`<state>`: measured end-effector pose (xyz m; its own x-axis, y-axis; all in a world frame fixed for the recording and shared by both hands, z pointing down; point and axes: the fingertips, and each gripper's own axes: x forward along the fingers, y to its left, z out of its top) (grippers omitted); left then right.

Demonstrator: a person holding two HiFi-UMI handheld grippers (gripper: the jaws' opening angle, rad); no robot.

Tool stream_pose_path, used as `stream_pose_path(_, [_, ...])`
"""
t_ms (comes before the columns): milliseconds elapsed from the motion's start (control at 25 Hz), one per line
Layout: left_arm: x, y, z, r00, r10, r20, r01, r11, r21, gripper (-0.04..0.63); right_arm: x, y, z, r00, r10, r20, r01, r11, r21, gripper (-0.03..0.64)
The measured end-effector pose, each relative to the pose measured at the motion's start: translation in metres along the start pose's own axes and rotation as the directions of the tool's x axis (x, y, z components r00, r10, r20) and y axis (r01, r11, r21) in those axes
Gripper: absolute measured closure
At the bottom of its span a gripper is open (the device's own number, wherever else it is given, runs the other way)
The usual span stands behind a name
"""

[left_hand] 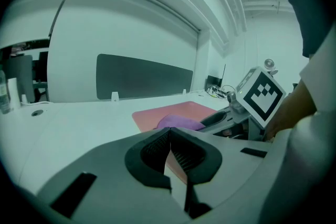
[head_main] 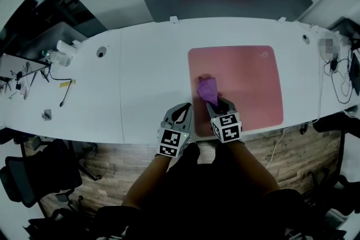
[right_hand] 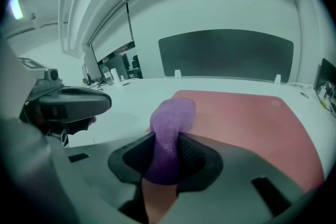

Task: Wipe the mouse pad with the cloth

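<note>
We work over a white worktop (head_main: 146,81), where the pink mouse pad (head_main: 247,81) stretches ahead of the right gripper (right_hand: 167,157) and off to its right. Its jaws pinch a purple cloth (right_hand: 170,128), whose free end bulges out in front of them onto the pad's near left part. To wipe well, we judge we should press that bunched end flat, drag it in overlapping strokes toward the far edge, and hold the pinch firm. The left gripper (left_hand: 170,152), jaws pressed together on nothing, sits just beside the pad and could pin its edge against sliding.
</note>
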<state>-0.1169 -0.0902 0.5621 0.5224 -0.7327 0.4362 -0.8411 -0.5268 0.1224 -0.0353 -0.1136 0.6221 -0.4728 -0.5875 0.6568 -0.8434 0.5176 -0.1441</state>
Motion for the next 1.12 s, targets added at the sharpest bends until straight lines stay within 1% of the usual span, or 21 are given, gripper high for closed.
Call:
stream_pose_path(120, [-0.007,-0.002,-0.01,1.0,-0.014,-0.011,0.014,1.0,-0.01,0.574,0.012,0.024,-0.006,0.999,0.022,-0.024,-0.022,1.0,-0.005,0.485])
stream_pose_path(240, [-0.012,0.0,-0.018,1.0,-0.02,-0.018,0.02,1.0,-0.023,0.574,0.024,0.038,-0.015,0.997,0.025,-0.079,-0.026,1.0,-0.016,0.483])
stream_pose_path(360, [-0.014,-0.001,-0.023,0.999,-0.028,-0.023,0.028,0.999,-0.019,0.574,0.03,0.037,-0.024,0.992,0.0,-0.123,-0.002,1.0,-0.015,0.483])
stream_pose_path(520, [-0.013,0.0,-0.028,0.999,-0.023,-0.027,0.023,1.0,-0.021,0.574,0.031,0.032,-0.026,0.993,-0.026,-0.117,0.026,1.0,-0.005,0.479])
stream_pose_path(680, [-0.011,-0.009,-0.029,0.999,-0.029,-0.033,0.027,0.999,-0.038,0.574,0.025,0.021,-0.029,0.992,-0.05,-0.118,0.048,0.999,-0.021,0.48])
stream_pose_path(840, [-0.003,-0.024,-0.028,0.998,-0.052,-0.032,0.052,0.998,-0.025,0.574,0.018,-0.002,-0.032,0.991,-0.083,-0.105,0.082,0.996,-0.016,0.48])
stream_pose_path(1120, [0.003,-0.047,-0.028,0.997,-0.072,-0.034,0.072,0.997,-0.018,0.574,0.002,-0.042,-0.037,0.986,-0.136,-0.096,0.135,0.991,-0.011,0.482])
